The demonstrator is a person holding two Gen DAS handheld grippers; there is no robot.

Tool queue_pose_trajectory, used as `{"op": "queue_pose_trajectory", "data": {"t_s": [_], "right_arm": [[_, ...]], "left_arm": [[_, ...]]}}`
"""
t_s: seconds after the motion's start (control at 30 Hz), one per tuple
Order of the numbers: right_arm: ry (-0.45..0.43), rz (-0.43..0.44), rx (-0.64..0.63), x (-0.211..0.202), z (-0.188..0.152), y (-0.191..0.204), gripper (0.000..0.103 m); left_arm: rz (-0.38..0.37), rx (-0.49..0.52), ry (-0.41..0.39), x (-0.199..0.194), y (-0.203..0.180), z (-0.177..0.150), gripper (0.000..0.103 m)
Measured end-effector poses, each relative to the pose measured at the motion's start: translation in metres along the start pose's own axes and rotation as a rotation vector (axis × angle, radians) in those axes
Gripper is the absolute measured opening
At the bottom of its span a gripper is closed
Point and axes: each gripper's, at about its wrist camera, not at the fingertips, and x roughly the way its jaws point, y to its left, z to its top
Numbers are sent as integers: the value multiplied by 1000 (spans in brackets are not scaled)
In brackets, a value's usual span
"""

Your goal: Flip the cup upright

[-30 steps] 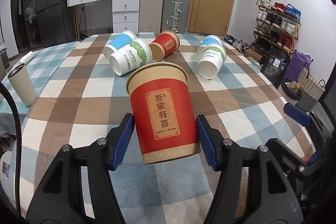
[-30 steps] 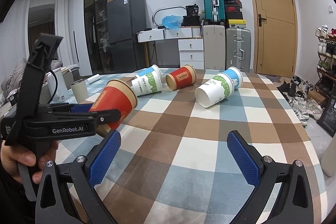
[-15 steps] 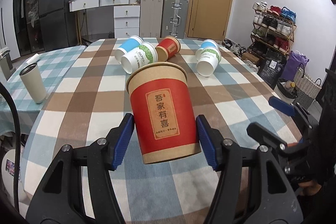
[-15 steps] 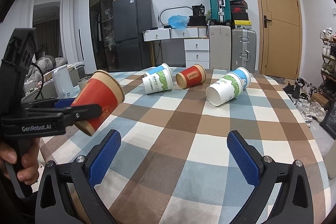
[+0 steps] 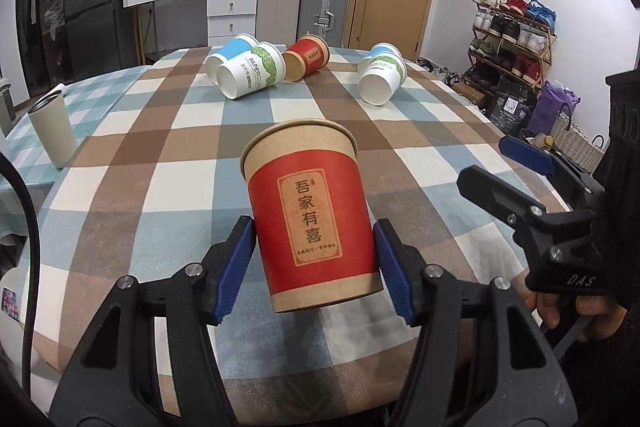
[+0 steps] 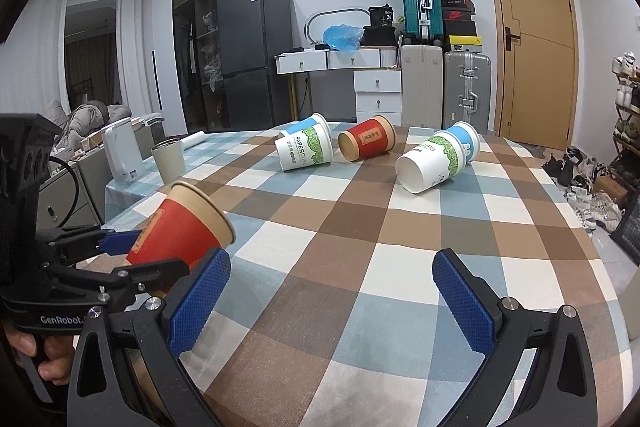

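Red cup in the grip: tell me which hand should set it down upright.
Left. The left gripper is shut on the red cup, held tilted above the checked tablecloth. The right gripper is open and holds nothing.

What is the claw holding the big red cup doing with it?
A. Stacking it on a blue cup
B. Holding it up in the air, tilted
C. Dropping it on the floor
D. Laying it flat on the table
B: the left gripper clamps the red paper cup, which hangs tilted above the checkered tablecloth in the right wrist view.
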Motion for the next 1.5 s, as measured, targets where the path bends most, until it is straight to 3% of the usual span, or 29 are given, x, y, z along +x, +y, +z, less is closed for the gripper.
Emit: {"op": "queue_pose_trajectory", "data": {"t_s": [0.67,0.73,1.07,1.5], "right_arm": [[0,-1,17,1,-1,-6,103],[0,-2,16,1,-1,-6,103],[15,-2,11,2,-1,-3,103],[83,36,45,8,11,9,103]], "left_arm": [[-20,-5,44,21,-8,-8,58],[-24,-5,38,21,-8,-8,61],[-14,-17,-37,5,5,2,103],[14,-14,-137,-12,36,12,103]]}}
